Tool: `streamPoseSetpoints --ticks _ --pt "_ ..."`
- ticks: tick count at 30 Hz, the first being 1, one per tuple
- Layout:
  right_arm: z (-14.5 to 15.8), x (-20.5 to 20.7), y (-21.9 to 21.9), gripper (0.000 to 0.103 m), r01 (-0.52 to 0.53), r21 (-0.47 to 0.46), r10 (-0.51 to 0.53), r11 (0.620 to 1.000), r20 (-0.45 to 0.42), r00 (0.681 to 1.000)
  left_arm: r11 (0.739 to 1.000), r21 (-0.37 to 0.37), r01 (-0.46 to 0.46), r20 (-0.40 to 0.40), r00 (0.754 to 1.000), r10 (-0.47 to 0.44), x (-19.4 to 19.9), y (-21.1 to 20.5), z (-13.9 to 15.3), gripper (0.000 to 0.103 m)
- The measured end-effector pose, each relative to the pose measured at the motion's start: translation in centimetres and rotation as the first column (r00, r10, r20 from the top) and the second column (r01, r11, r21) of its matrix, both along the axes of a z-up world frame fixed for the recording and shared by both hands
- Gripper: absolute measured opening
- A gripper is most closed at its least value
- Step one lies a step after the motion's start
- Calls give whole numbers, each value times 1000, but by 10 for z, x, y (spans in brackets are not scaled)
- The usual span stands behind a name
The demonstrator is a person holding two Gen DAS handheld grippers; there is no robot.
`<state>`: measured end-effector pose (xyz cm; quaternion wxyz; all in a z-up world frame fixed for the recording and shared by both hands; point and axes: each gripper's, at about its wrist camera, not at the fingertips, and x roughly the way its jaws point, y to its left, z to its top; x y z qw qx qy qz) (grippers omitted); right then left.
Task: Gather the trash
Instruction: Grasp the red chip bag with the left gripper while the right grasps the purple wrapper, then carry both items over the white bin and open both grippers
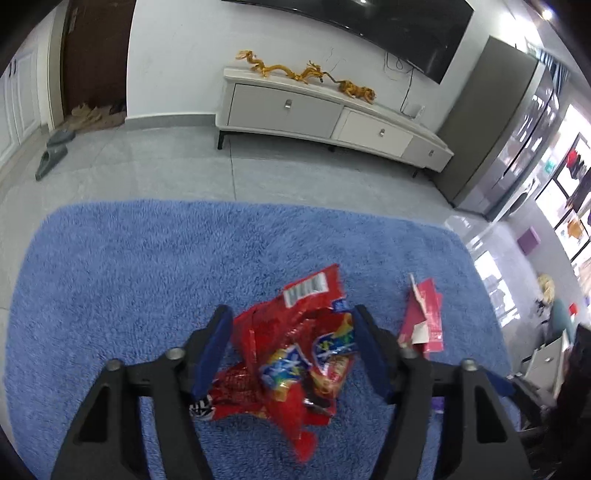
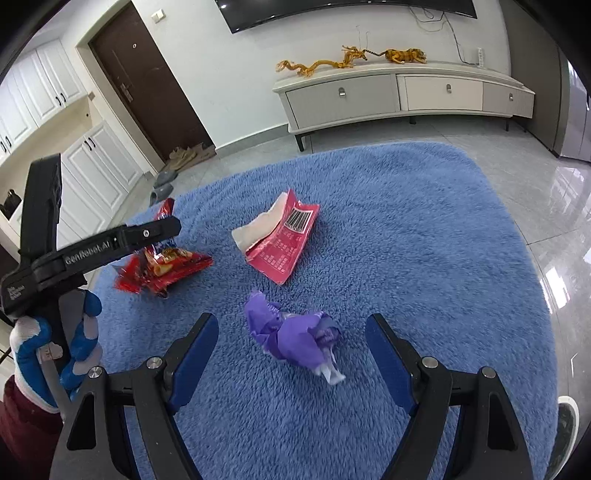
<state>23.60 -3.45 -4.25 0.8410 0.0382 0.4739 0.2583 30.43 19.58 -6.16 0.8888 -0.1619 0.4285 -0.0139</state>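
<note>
"GenRobot.AI" is printed on the left tool (image 1: pixel 291 332), which is spread wide around a crumpled red snack bag (image 1: pixel 291 354) on the blue rug (image 1: pixel 147 258). The right tool (image 2: pixel 291 339) is spread too, with a scrunched purple wrapper (image 2: pixel 295 338) between its fingers. A pink barcoded packet (image 2: pixel 282 236) lies nearby.

A home living room: wall TV (image 2: pixel 343 9) above a low cabinet (image 2: pixel 402 92), blue rug (image 2: pixel 406 229) before it, door (image 2: pixel 147 77) left.
</note>
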Motion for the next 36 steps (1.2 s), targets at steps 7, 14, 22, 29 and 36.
streamPoseSetpoints --ticks 7,14,22,29,36 --pt "1 -22 -3 36 -50 -22 51 998 25 998 998 -48 40 30 999 -39 -13 -5 10 24" --pt "18 -60 -31 35 -29 10 28 1000 75 997 992 -116 44 87 996 -34 -41 0 34 23" --pt "48 -93 -82 35 43 22 -46 999 141 989 987 -141 73 161 986 -50 -78 -4 71 23" --pt "71 -117 -150 35 165 15 -164 986 196 967 974 -156 165 221 967 -128 -98 -48 99 23" --pt "65 -140 -238 35 324 -25 -313 946 200 928 930 -143 339 215 928 -305 -97 -150 109 23"
